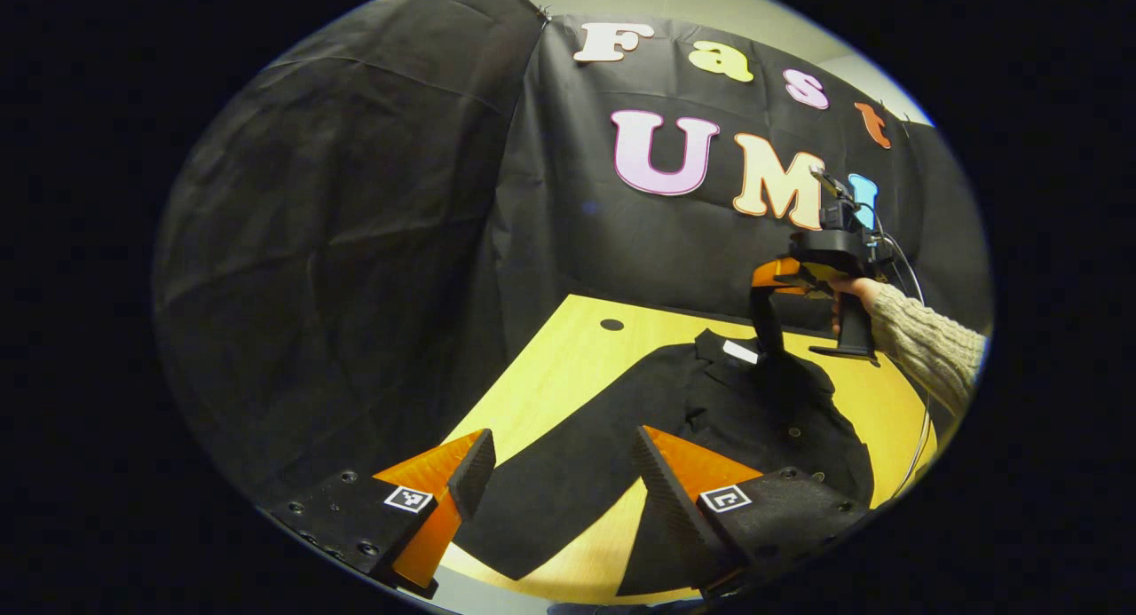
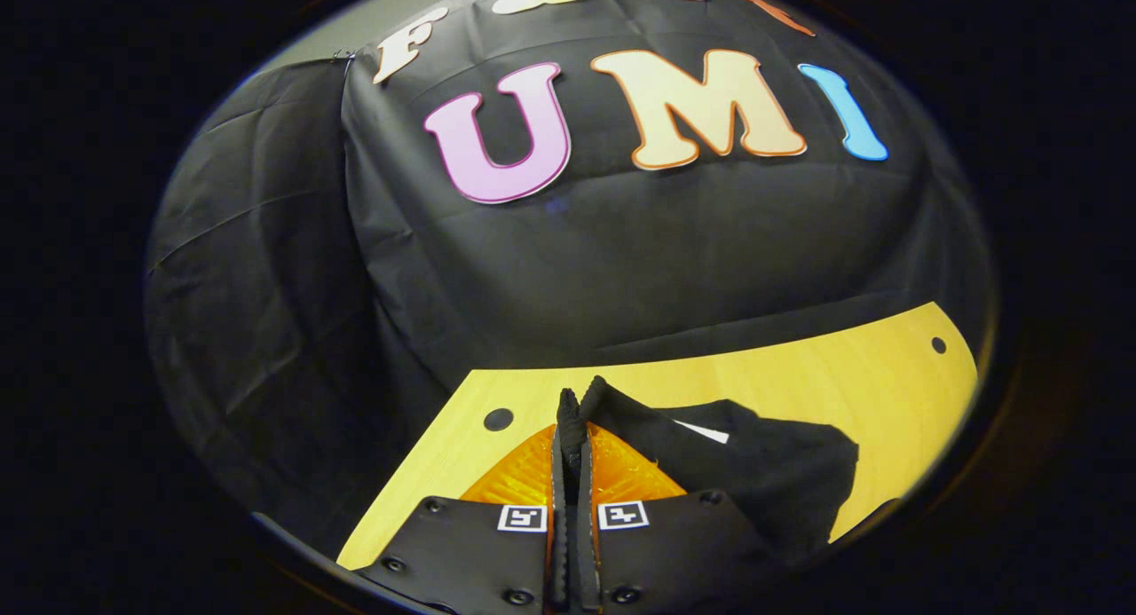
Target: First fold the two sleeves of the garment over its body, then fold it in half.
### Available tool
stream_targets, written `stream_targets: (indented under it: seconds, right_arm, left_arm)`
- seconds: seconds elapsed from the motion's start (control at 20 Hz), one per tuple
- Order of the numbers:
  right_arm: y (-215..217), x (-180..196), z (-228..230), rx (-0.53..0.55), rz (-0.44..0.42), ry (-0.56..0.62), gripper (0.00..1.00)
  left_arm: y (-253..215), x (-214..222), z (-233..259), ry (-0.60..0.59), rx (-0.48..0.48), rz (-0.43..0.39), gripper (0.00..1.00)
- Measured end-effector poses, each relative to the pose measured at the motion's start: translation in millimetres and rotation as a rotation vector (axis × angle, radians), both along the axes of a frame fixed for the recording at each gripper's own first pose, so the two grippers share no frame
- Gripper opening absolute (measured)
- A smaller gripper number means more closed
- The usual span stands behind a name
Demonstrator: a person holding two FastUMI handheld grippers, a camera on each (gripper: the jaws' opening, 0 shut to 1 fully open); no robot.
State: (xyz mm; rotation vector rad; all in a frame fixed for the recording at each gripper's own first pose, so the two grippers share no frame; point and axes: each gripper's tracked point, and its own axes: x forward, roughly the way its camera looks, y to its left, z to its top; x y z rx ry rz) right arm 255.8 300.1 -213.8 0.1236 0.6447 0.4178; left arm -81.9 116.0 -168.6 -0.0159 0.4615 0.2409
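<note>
Light yellow wood-grain counter (image 1: 568, 349), smooth and flat, backed by black cloth along its far edge. One small dark round hole (image 1: 611, 325) near that far edge, at upper centre of the visible surface in the left gripper view. In the right gripper view, same counter (image 2: 799, 366) across the lower half of the frame, with a hole (image 2: 498, 419) at lower left and another (image 2: 938, 344) at far right. Lying directly on it: a black garment (image 1: 763, 420), body spread toward centre right of the left gripper view, one long sleeve (image 1: 568, 482) stretched diagonally toward lower centre. White tag (image 1: 740, 352) at the collar.
</note>
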Motion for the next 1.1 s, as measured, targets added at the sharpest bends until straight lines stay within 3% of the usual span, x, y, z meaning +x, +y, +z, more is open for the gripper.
stream_targets:
  seconds: [0.3,0.7,0.75,0.8,0.85,0.95,1.1]
  right_arm:
    - [50,-6,-60,-0.038,0.076,0.067,0.07]
    - [66,-18,-119,-0.138,0.16,0.119,0.11]
    - [67,-20,-124,-0.145,0.171,0.128,0.07]
    - [67,-23,-127,-0.151,0.182,0.138,0.12]
    - [70,-24,-133,-0.147,0.195,0.15,0.1]
    - [71,-25,-138,-0.142,0.201,0.159,0.29]
    - [75,-26,-136,-0.131,0.206,0.16,0.71]
  left_arm:
    - [2,-7,-26,0.061,-0.026,0.006,0.93]
    - [15,-15,-74,0.201,-0.098,0.081,0.95]
    - [16,-17,-79,0.214,-0.102,0.091,0.95]
    - [18,-19,-84,0.232,-0.102,0.101,0.95]
    - [21,-23,-89,0.252,-0.095,0.112,0.95]
    - [25,-26,-99,0.276,-0.083,0.128,0.95]
    - [30,-32,-107,0.3,-0.082,0.149,0.95]
